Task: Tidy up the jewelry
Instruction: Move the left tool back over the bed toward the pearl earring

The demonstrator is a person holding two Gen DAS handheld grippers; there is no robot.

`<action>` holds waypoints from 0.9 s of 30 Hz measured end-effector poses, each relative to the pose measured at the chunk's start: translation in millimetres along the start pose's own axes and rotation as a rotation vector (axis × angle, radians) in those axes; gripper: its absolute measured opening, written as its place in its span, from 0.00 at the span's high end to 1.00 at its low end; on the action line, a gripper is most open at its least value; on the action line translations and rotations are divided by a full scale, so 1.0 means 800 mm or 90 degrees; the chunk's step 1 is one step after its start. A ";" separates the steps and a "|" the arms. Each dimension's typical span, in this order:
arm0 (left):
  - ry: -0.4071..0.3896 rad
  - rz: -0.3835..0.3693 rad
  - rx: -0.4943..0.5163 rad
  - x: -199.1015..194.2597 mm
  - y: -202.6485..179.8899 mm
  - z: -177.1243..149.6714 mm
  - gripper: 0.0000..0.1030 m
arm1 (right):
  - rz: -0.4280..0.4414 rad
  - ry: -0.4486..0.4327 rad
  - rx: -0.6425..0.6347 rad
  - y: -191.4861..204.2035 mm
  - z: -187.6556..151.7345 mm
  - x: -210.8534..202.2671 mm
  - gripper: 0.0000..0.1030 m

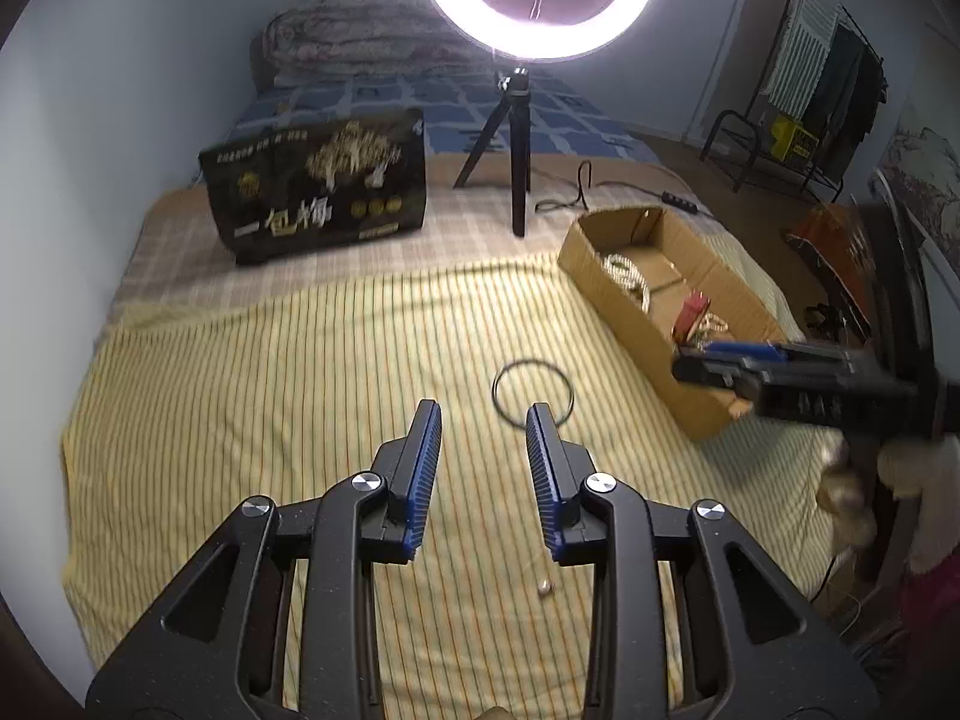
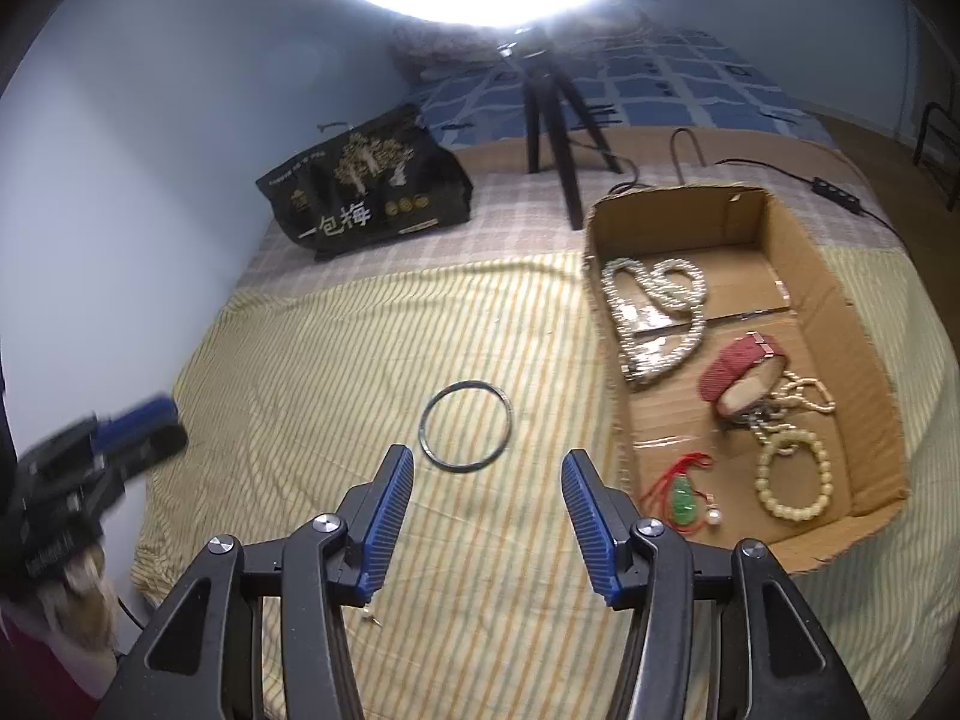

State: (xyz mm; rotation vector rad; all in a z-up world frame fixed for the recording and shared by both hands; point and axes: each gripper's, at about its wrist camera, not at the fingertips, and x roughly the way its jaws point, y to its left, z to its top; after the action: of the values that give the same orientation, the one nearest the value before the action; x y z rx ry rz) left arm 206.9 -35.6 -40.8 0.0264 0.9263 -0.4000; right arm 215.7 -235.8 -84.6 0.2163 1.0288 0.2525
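Note:
A dark thin bangle (image 1: pixel 501 372) (image 2: pixel 426 420) lies flat on the yellow striped sheet (image 1: pixel 270 390). My left gripper (image 1: pixel 483 414) is open and empty just short of it. My right gripper (image 2: pixel 487 462) is open and empty, also just short of the bangle, left of the cardboard box (image 2: pixel 864 360) (image 1: pixel 630 324). The box holds a pearl necklace (image 2: pixel 654 312), a red strap watch (image 2: pixel 741 372), a bead bracelet (image 2: pixel 795 474), a jade pendant on red cord (image 2: pixel 684 495) and a pearl earring (image 2: pixel 714 517). A small earring (image 1: pixel 544 587) (image 2: pixel 373 617) lies on the sheet under the grippers.
A black printed bag (image 1: pixel 318 186) stands at the back left. A ring light (image 1: pixel 537 0) on a tripod (image 1: pixel 516 144) stands behind, with its cable trailing right. A wall runs along the left. Beyond the bed's right edge are a clothes rack (image 1: pixel 834 78) and clutter.

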 end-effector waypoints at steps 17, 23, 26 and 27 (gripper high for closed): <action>0.031 0.000 -0.013 0.019 0.003 -0.085 0.72 | -0.007 0.065 -0.006 0.033 -0.006 0.070 0.47; 0.013 0.024 0.010 0.014 -0.007 -0.092 0.72 | -0.033 0.077 -0.009 0.036 -0.012 0.083 0.26; 0.002 0.030 0.012 0.011 -0.009 -0.093 0.62 | -0.050 0.080 -0.004 0.034 -0.014 0.088 0.20; -0.001 0.031 0.014 0.010 -0.009 -0.093 0.58 | -0.055 0.079 0.001 0.033 -0.014 0.089 0.19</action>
State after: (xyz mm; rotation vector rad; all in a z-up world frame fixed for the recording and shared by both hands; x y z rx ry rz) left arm 151.0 -30.4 -91.2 0.0691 0.9172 -0.3643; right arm 238.4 -188.3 -140.1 0.1587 1.1591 0.1884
